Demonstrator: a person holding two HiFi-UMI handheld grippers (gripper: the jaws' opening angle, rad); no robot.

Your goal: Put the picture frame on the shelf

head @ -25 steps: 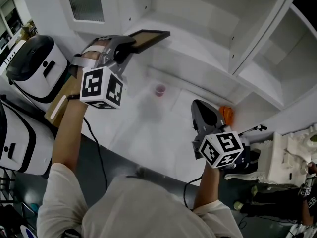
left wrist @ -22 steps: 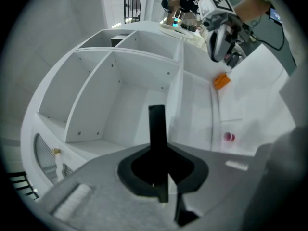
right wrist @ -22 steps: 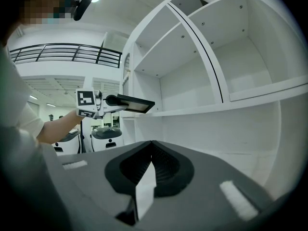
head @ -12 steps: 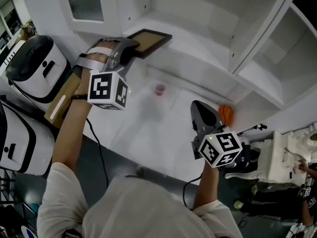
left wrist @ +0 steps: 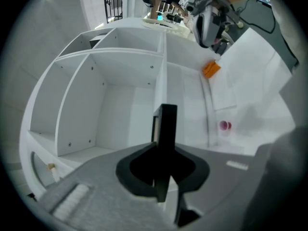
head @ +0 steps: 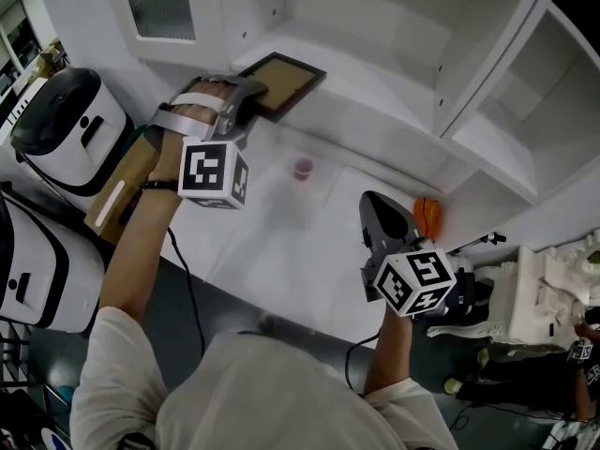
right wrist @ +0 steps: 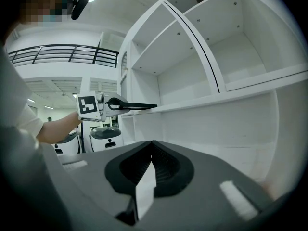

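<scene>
Left gripper (head: 251, 97): jaws narrow on picture frame (head: 284, 82), just easing open | picture frame: flat at shelf (head: 375, 87) front edge | right gripper (head: 379, 204): below shelf, jaws together, empty

picture frame (left wrist: 167, 126) (edge-on, black), white shelf (left wrist: 115, 57) behind

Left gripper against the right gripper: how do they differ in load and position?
The left gripper is clamped on the edge of the picture frame; the right gripper is shut on nothing. The left gripper reaches out to the front edge of the shelf; the right gripper hangs back beside an orange object. Both point toward the shelf unit.
</scene>
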